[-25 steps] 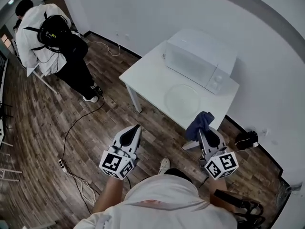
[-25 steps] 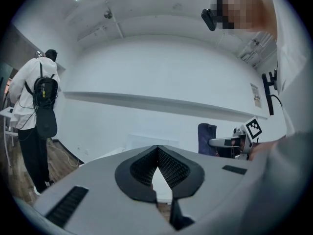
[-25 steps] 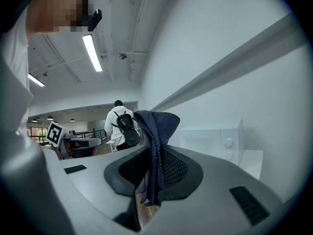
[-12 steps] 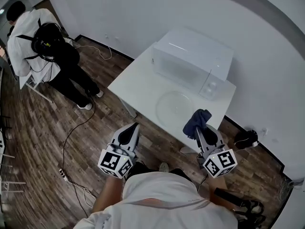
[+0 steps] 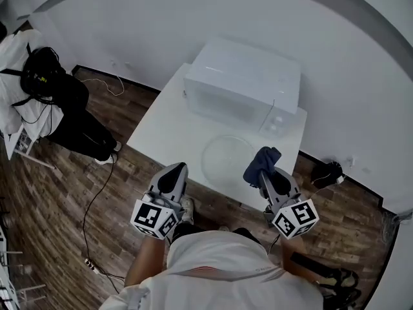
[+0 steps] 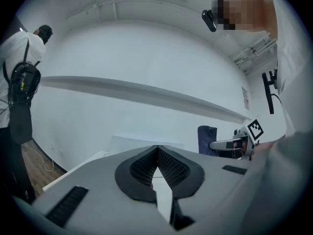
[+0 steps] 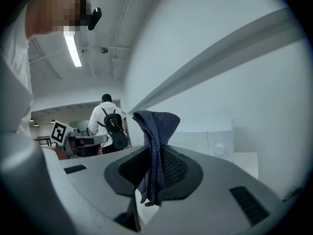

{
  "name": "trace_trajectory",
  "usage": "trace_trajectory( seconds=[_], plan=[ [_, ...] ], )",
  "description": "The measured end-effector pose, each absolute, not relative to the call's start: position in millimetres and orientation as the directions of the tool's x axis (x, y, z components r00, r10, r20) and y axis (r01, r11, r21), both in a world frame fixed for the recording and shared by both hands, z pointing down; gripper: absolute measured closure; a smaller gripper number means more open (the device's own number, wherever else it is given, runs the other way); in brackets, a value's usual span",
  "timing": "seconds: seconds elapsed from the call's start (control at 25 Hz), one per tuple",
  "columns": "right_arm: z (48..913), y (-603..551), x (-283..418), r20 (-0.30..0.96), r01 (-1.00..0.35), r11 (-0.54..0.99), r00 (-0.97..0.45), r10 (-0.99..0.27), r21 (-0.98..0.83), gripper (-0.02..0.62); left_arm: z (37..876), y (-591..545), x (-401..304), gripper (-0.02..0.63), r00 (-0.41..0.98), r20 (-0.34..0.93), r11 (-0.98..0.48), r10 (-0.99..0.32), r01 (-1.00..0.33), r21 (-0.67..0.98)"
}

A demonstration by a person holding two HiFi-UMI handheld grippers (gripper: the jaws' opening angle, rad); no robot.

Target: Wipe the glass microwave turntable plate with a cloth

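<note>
Two square black-and-white markers for print: one on the left cube (image 5: 155, 218), one on the right cube (image 5: 295, 218).

Right gripper (image 5: 264, 172): clamped tight on a dark blue cloth (image 5: 261, 161). Seen from its own view (image 7: 154, 161), pads pinching the fabric (image 7: 155, 131) mid-fold, a bunched peak standing above the tips and a short tail hanging below.

Left gripper (image 5: 173, 173): closed, tips meeting at a point (image 6: 156, 152), nothing between them, touching nothing.

Glass turntable plate (image 5: 226, 157): flat on the white table (image 5: 161, 131), just ahead of the right gripper and to its left, ahead and to the right of the left gripper; cloth hanging at the plate's right rim, contact not discernible.

White microwave (image 5: 242, 82): beyond the plate, farther from both grippers, against the wall.

Far off to the left of the left gripper, on the wooden floor (image 5: 71, 192): a person (image 5: 39, 89) in a white top with a black backpack.
</note>
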State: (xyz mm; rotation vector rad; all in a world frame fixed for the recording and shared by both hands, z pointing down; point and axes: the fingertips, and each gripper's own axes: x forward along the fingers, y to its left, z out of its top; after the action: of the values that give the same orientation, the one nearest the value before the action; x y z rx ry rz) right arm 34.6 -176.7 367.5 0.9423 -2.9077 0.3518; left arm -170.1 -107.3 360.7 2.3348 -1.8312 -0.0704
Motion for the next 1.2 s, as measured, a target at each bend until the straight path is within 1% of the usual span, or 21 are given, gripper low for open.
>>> trace_trajectory(
  seconds=[0.2,0.4,0.68,0.96,1.2],
  plan=[
    [369,-196,-2,0.156,-0.651,0.734,-0.759,-0.632,-0.194,0.534,359,-150,-220,0.595,0.306,0.073,-0.296,-0.949,-0.946,0.13],
    [363,-211,-42,0.175,-0.719,0.671,-0.695,-0.698,-0.18,0.534,360,-186,-267,0.595,0.377,0.064,-0.362,-0.924,-0.917,0.166],
    [374,-220,-68,0.215,-0.794,0.574,-0.607,-0.765,-0.202,0.534,383,-218,-280,0.595,0.51,0.079,-0.483,-0.856,-0.846,0.225],
    [405,-223,-66,0.268,-0.798,0.513,-0.594,-0.758,-0.317,0.534,402,-229,-256,0.595,0.583,0.113,-0.551,-0.805,-0.804,0.225],
    [449,-246,-80,0.339,-0.751,0.53,-0.655,-0.675,-0.394,0.534,423,-240,-252,0.595,0.558,0.157,-0.515,-0.815,-0.821,0.246]
  ],
)
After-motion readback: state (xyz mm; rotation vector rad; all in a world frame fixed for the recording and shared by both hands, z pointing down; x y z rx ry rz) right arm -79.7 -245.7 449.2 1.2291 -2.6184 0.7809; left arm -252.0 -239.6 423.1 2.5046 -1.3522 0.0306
